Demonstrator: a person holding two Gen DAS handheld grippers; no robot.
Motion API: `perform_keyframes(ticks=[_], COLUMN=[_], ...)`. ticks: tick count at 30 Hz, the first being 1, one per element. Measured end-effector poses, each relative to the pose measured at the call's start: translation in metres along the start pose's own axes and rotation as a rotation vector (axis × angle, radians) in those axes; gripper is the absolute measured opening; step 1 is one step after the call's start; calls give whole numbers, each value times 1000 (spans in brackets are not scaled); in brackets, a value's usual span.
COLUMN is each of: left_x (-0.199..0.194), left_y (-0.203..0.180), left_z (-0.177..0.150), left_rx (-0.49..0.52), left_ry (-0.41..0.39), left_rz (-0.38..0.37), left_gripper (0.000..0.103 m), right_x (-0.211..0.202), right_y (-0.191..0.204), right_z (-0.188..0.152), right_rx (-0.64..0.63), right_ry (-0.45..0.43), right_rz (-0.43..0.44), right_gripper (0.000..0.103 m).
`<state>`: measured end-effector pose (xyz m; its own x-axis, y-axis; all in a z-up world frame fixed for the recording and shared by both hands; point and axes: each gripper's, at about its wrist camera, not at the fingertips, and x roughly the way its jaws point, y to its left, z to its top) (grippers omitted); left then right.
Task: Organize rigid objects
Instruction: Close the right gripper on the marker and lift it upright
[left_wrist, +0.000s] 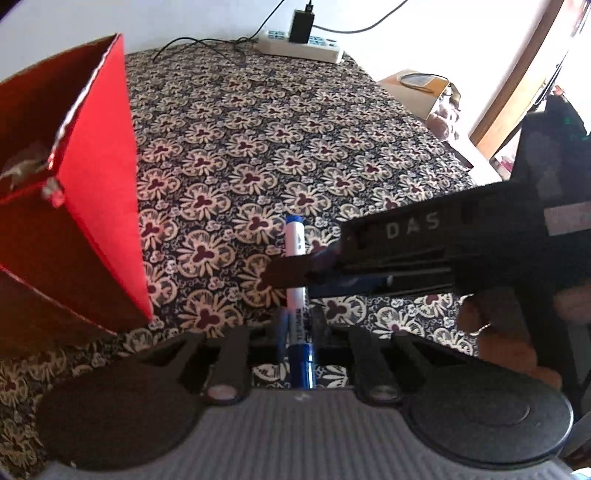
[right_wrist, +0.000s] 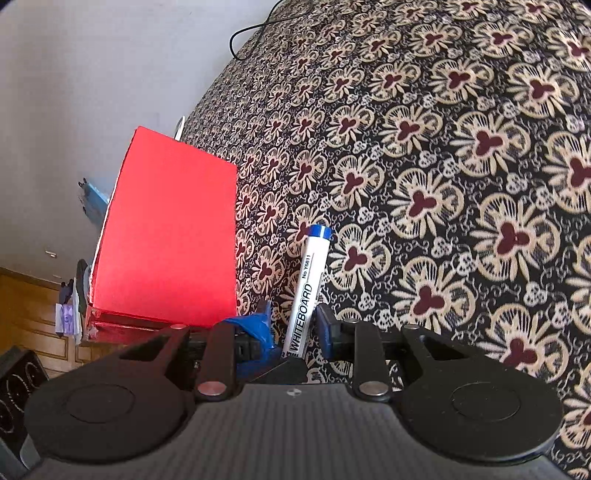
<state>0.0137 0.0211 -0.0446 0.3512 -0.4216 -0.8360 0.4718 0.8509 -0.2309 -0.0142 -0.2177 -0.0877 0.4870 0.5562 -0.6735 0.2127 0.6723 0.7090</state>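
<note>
Floral-patterned dark cloth (left_wrist: 258, 147) covers the table, with a tall red cardboard box (left_wrist: 74, 221) standing on it. Just right of the box, a white whiteboard marker with blue ends (left_wrist: 295, 254) is clamped by both the left gripper (left_wrist: 297, 332) and the right gripper (right_wrist: 295, 325).

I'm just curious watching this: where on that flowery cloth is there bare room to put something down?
The widest free patch of the patterned cloth runs from the red box back to the power strip. It is crowded near the front, where both grippers meet around the whiteboard marker beside the box.
</note>
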Motion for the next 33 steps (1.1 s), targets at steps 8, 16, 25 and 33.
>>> perform_keyframes(ticks=[8, 16, 25, 33], left_x=[-10, -29, -64, -90], left_y=[-7, -25, -31, -27], left_z=[-2, 0, 19, 34], left_rx=[23, 75, 46, 45], left_ry=[-3, -29, -82, -120], left_rz=[-29, -19, 17, 73], left_gripper=[10, 10, 9, 9], right_x=[-7, -19, -13, -5], right_y=[1, 25, 73, 117], right_z=[-15, -10, 6, 15], right_rx=[40, -38, -121, -159], right_ry=[-19, -28, -44, -71], right_rz=[34, 47, 119, 142], right_gripper=[0, 0, 0, 0])
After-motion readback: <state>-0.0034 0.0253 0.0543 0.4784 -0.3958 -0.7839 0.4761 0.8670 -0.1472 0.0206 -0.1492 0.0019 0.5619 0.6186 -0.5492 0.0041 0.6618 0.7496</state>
